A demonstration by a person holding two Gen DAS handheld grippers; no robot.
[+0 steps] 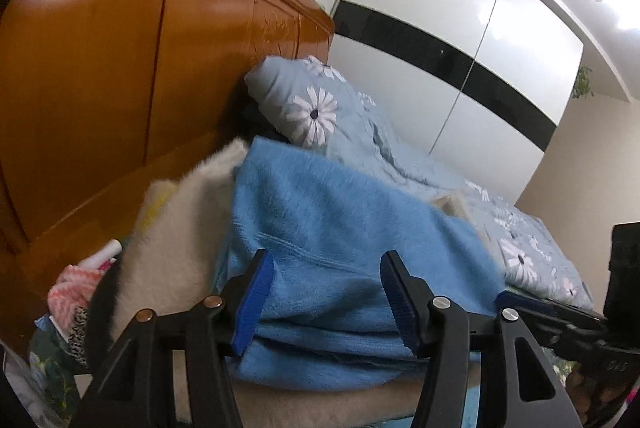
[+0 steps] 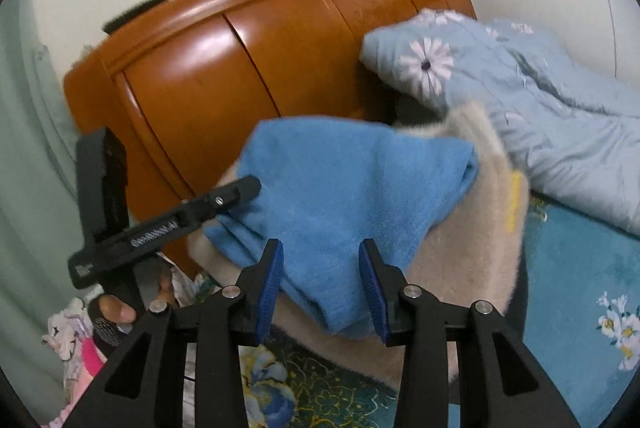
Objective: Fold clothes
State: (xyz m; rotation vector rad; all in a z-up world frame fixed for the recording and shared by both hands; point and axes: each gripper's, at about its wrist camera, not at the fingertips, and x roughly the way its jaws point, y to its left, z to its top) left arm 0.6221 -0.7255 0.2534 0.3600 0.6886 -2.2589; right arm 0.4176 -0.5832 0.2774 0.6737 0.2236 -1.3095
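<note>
A folded blue fleece garment (image 1: 336,252) lies on top of a cream fluffy garment (image 1: 176,224) on the bed. My left gripper (image 1: 326,302) is open, its blue-padded jaws on either side of the blue garment's near edge. In the right wrist view the same blue garment (image 2: 344,195) rests on the cream one (image 2: 472,248). My right gripper (image 2: 320,288) is open around a corner of the blue garment. The left gripper's finger (image 2: 192,216) reaches the blue garment from the left.
An orange wooden headboard (image 1: 120,75) stands behind the pile. A pale blue floral duvet (image 1: 320,107) lies bunched to the right. A teal floral sheet (image 2: 580,288) covers the bed. Small pink and patterned items (image 1: 72,288) lie at the left. A white wardrobe (image 1: 440,27) stands beyond.
</note>
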